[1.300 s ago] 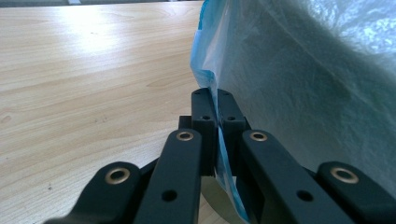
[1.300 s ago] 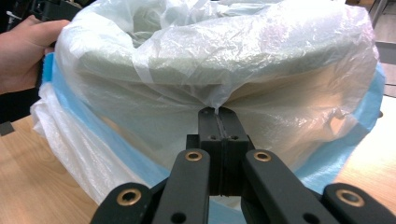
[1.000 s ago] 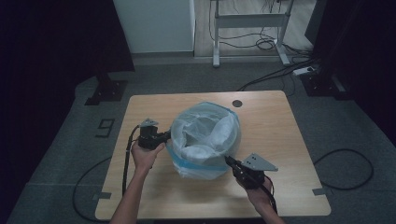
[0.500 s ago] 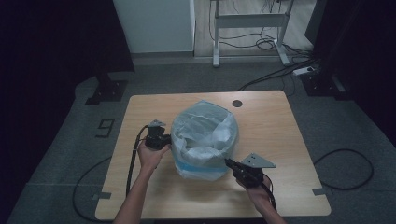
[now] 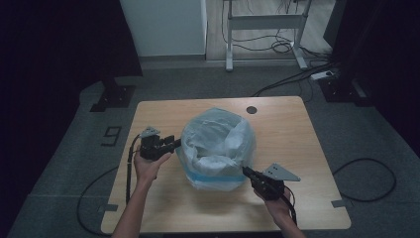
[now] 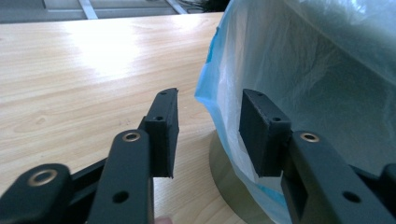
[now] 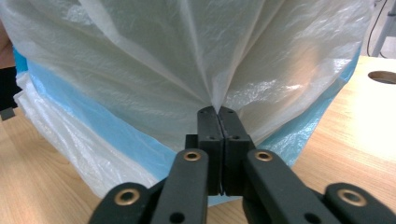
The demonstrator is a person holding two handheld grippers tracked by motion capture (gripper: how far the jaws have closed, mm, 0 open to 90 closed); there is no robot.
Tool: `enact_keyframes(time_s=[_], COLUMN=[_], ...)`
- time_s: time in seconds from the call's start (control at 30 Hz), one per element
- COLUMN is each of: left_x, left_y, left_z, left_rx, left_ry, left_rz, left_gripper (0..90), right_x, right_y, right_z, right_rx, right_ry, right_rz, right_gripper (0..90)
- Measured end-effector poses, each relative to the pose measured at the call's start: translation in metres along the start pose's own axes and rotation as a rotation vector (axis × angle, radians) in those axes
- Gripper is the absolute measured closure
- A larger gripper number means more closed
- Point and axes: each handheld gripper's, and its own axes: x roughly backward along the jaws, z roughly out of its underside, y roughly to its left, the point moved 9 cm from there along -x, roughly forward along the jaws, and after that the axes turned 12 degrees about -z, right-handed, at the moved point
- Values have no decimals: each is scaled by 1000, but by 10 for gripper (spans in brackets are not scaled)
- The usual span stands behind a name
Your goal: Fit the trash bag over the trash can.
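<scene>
High view: a bin lined with a translucent plastic bag (image 5: 216, 148) is being kept right in the middle of the wooden desk (image 5: 307, 148). A blue band is being shown around the lower part of the bag. The left hand-held gripper (image 5: 173, 144) is being held just beside the bag's left side, and the right hand-held gripper (image 5: 246, 172) is being pressed up against the bag's front right. A dark round hole (image 5: 252, 109) is being shown in the desk behind the bin, and cables (image 5: 277, 47) are being left all over the floor past the desk.

Left gripper view: the jaws of the left hand-held gripper (image 6: 208, 133) are being held well apart, with the bag's blue edge (image 6: 219, 107) hanging between them, nothing being squeezed. The bin's base (image 6: 229, 186) is being glimpsed underneath.

Right gripper view: the right hand-held gripper (image 7: 217, 115) is being kept clamped together on a fold of the bag (image 7: 187, 60), and the plastic is being pulled into creases fanning up from the jaw tips.
</scene>
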Motion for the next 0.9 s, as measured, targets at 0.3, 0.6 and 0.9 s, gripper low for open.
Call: enact_keyframes(time_s=[0.3, 0.6, 0.9], left_x=[19, 50, 68], left_y=[-7, -19, -26], left_z=[2, 8, 0], left_rx=[-25, -110, -241], left_ry=[-62, -137, -196], left_rz=[18, 76, 167], left_gripper=[495, 406, 346], right_x=[9, 23, 39], right_y=[1, 1, -18], right_z=[-3, -6, 11], right_rx=[5, 10, -31], right_ry=[-29, -51, -30], right_rz=[4, -15, -42], right_gripper=[576, 378, 319])
